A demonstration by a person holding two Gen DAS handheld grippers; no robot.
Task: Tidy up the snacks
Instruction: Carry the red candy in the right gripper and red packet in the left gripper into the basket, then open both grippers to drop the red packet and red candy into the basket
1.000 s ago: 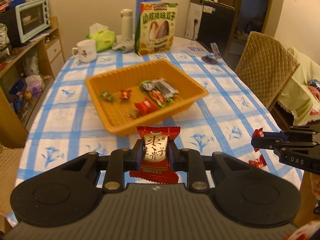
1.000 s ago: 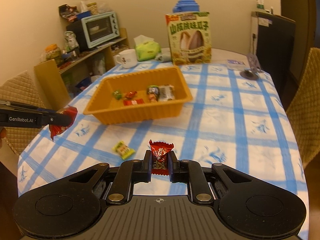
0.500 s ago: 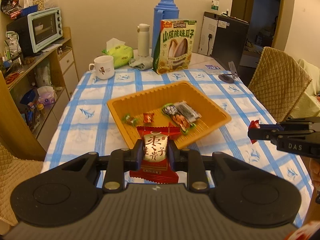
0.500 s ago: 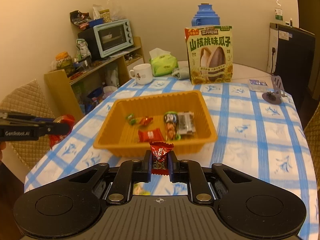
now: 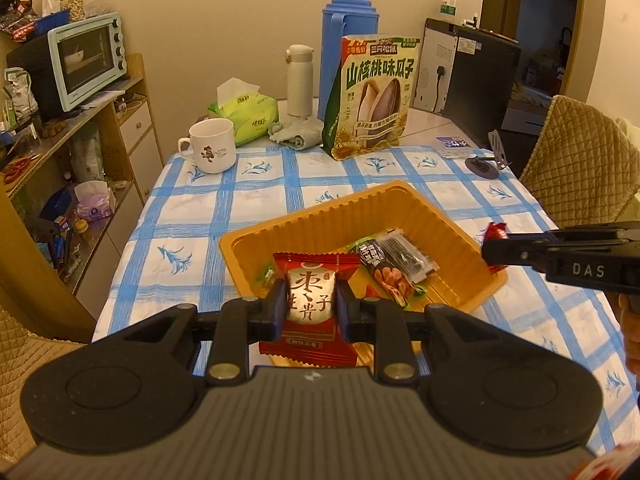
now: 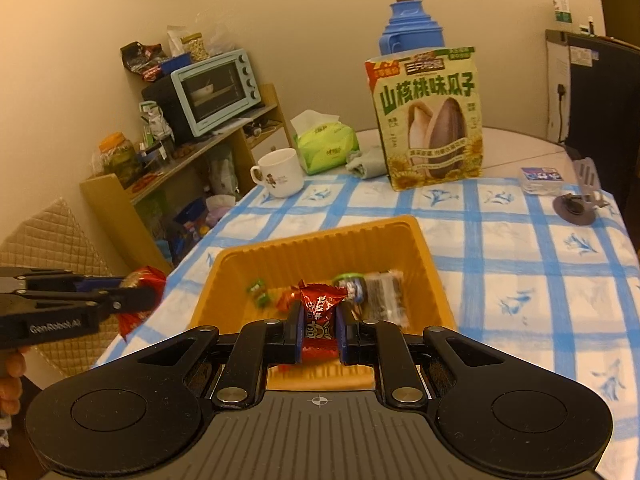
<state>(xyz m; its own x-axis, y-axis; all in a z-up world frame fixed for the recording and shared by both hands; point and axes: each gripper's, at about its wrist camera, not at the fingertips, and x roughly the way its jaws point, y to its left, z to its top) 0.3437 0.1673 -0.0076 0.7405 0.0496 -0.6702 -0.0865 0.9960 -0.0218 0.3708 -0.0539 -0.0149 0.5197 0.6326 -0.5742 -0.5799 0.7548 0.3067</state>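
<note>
A home dining room: checked tablecloth (image 5: 256, 200), toaster oven (image 5: 86, 60), mug (image 5: 210, 145), thermos (image 5: 347, 48).

The 2 cameras sit on the 2 grippers, close above the near edge of the orange tray (image 5: 400, 216), one at its left, one at its right. Both look down and see it (image 6: 320, 240).

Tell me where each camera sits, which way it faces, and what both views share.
Left wrist: rides the left claw, looking forward and down across the orange tray; the right claw enters from the right edge.
Right wrist: rides the right claw, facing the same tray; the left claw and fingers show at left.
Shared: tray, seed bag, mug.
</note>
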